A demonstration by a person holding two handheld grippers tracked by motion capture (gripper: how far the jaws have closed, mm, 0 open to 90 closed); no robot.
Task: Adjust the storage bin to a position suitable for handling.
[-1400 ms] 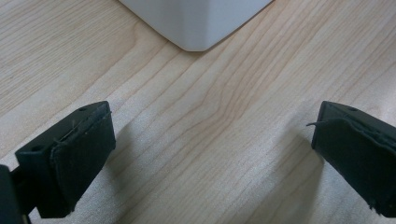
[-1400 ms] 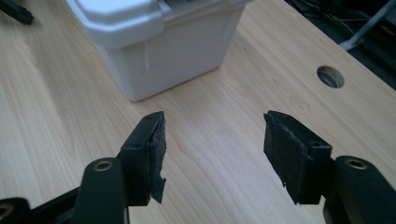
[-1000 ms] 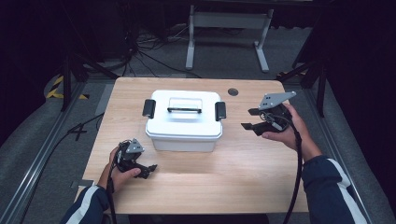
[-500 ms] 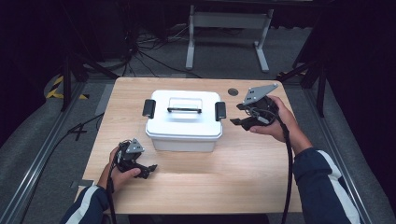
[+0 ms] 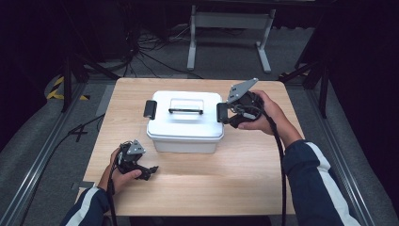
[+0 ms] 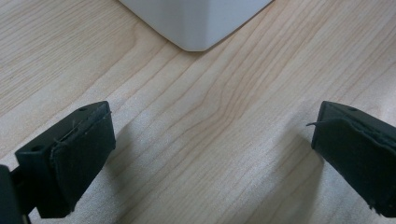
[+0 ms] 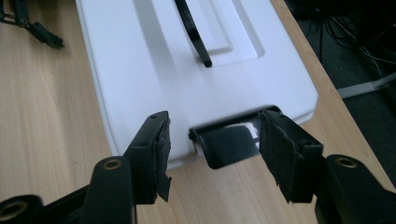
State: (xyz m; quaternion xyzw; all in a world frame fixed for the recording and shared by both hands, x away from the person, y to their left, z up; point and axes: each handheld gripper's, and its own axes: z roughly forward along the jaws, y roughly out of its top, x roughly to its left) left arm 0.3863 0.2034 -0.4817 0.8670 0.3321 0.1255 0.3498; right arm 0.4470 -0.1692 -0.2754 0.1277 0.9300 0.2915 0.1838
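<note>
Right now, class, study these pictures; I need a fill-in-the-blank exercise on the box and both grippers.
1. The white box stands on a ____ table.
2. The right gripper's open jaws flank the box's black ____.
3. The left gripper has its jaws ____, with nothing between them.
4. The carry handle on the lid is ____.

Missing words: wooden; latch; open; black

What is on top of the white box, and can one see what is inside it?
On the white box sits its closed white lid with a black carry handle lying flat. The lid covers the inside, so any contents are hidden.
</note>
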